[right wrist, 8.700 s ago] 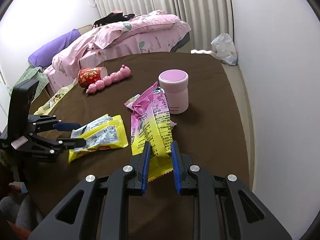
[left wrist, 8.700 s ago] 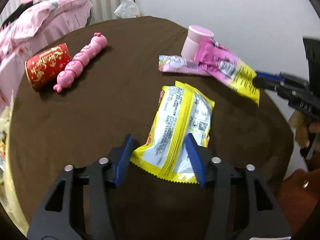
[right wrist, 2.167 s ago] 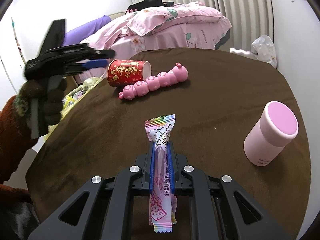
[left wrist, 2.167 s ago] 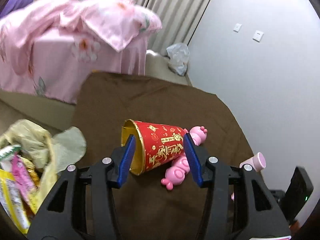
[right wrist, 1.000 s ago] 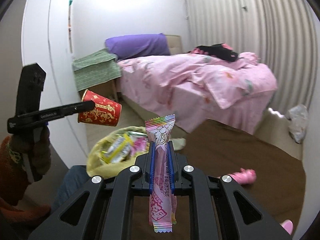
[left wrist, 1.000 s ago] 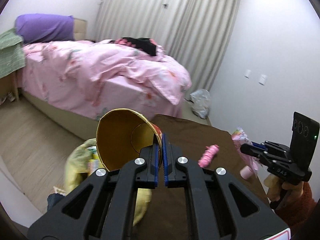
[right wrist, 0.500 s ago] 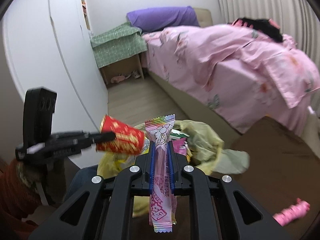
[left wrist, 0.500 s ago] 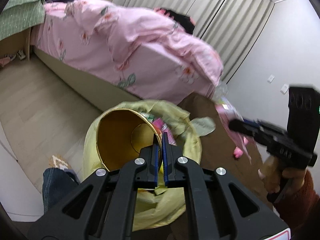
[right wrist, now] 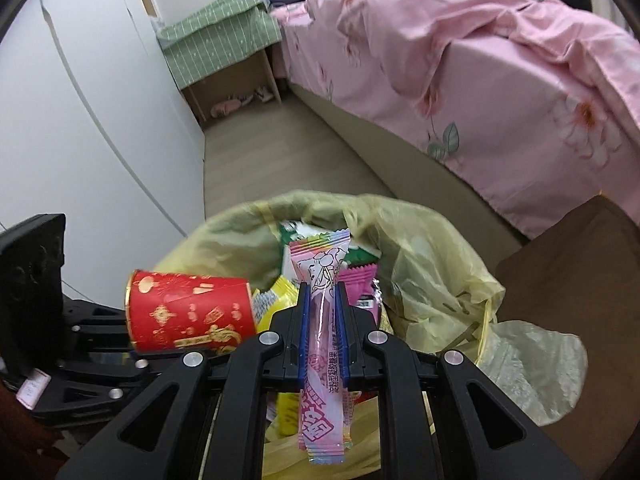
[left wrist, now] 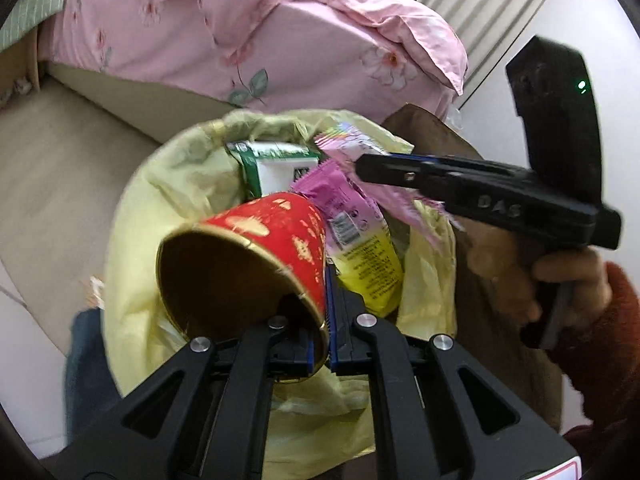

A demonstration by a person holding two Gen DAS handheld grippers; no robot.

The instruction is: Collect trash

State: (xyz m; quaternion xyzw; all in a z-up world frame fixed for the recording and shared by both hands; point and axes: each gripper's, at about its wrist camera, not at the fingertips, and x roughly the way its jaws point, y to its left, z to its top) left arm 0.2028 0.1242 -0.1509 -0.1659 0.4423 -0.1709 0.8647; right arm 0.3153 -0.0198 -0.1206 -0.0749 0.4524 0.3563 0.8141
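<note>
My left gripper (left wrist: 327, 280) is shut on the rim of a red paper cup (left wrist: 272, 248) with gold print, held tilted over the mouth of a pale yellow trash bag (left wrist: 168, 184). The cup (right wrist: 188, 312) and the left gripper (right wrist: 132, 346) also show at the left of the right wrist view. My right gripper (right wrist: 323, 292) is shut on a long pink candy wrapper (right wrist: 322, 320), over the same bag (right wrist: 424, 248). In the left wrist view the right gripper (left wrist: 362, 170) reaches in from the right with the pink wrapper (left wrist: 340, 142). Inside the bag lie a pink-and-yellow snack packet (left wrist: 356, 236) and a green-and-white carton (left wrist: 276, 160).
A bed with a pink floral quilt (right wrist: 480, 60) runs behind the bag. The brown table edge (right wrist: 576, 264) is at the right. A white wardrobe (right wrist: 80, 120) and a shelf with a green cloth (right wrist: 216, 36) stand at the left. A person's hand in a rust-red sleeve (left wrist: 600, 320) holds the right gripper.
Both grippers have come down and in over the trash bag, which now fills more of both views. The cup has tilted, its red side now showing. Both grips are unchanged.
</note>
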